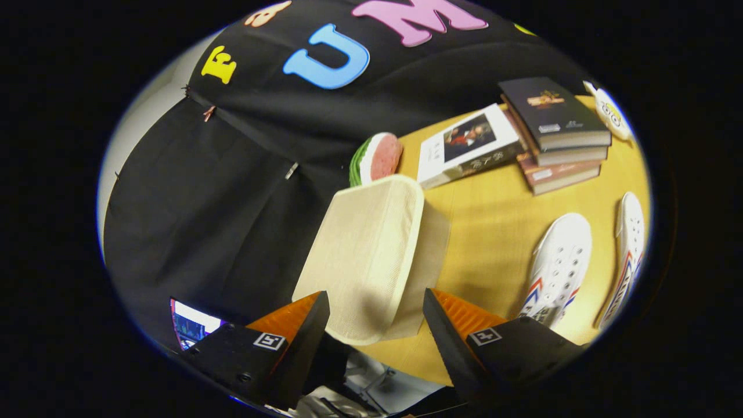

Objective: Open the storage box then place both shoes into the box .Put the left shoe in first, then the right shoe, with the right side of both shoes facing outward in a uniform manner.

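A cream fabric storage box with its lid on stands on the yellow table, just ahead of my fingers. Its near end reaches into the gap between them. My gripper is open, the fingers wide apart on either side of that end, and I see neither one pressing on it. To the right of the box, two white shoes with red and blue stripes lie side by side on the table. One shoe is nearer the box. The other shoe lies past it towards the table edge.
Beyond the box lie a watermelon-slice toy, a white book and a stack of dark books. A small white figure sits behind the stack. Black cloth hangs to the left of the table.
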The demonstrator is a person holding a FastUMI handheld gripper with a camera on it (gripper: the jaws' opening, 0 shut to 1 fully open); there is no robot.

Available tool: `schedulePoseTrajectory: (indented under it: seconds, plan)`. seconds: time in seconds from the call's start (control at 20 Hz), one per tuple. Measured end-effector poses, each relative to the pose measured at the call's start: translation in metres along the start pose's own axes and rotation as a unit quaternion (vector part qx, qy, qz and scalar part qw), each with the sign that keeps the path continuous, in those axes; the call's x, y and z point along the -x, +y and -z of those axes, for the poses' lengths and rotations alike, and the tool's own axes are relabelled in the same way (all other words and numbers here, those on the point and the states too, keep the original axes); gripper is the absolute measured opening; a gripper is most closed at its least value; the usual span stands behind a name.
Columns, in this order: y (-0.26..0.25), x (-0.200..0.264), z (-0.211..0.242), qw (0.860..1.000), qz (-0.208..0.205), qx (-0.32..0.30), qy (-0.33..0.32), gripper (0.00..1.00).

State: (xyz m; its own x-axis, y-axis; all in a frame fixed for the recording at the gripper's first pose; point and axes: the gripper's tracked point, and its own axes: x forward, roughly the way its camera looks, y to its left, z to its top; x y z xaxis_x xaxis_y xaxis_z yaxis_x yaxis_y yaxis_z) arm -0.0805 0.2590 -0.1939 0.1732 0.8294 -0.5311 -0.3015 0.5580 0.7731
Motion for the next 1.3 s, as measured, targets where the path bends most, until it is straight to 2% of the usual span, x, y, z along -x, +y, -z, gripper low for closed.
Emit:
schedulePoseTrajectory:
  seconds: [0.15,0.25,0.5,0.65,0.75,0.8,0.85,1.0,1.1,1.15,1.3]
  plan:
    - [-0.007,-0.02,0.013,1.0,-0.008,-0.01,0.022,0.98]
    - [-0.003,-0.034,0.021,0.997,-0.029,-0.052,0.044,0.98]
    - [-0.013,-0.054,0.029,0.989,-0.04,-0.128,0.068,0.96]
    - [-0.011,-0.058,0.032,0.979,-0.053,-0.18,0.079,0.79]
    - [-0.009,-0.059,0.031,0.975,-0.063,-0.196,0.08,0.78]
    - [-0.006,-0.06,0.03,0.973,-0.068,-0.203,0.082,0.72]
    - [-0.006,-0.06,0.03,0.973,-0.064,-0.206,0.086,0.61]
    - [-0.005,-0.058,0.029,0.969,-0.061,-0.219,0.093,0.45]
    - [-0.004,-0.056,0.026,0.969,-0.057,-0.22,0.092,0.36]
    - [-0.004,-0.055,0.024,0.971,-0.057,-0.213,0.091,0.25]
    - [0.0,-0.054,0.023,0.978,-0.043,-0.182,0.089,0.09]
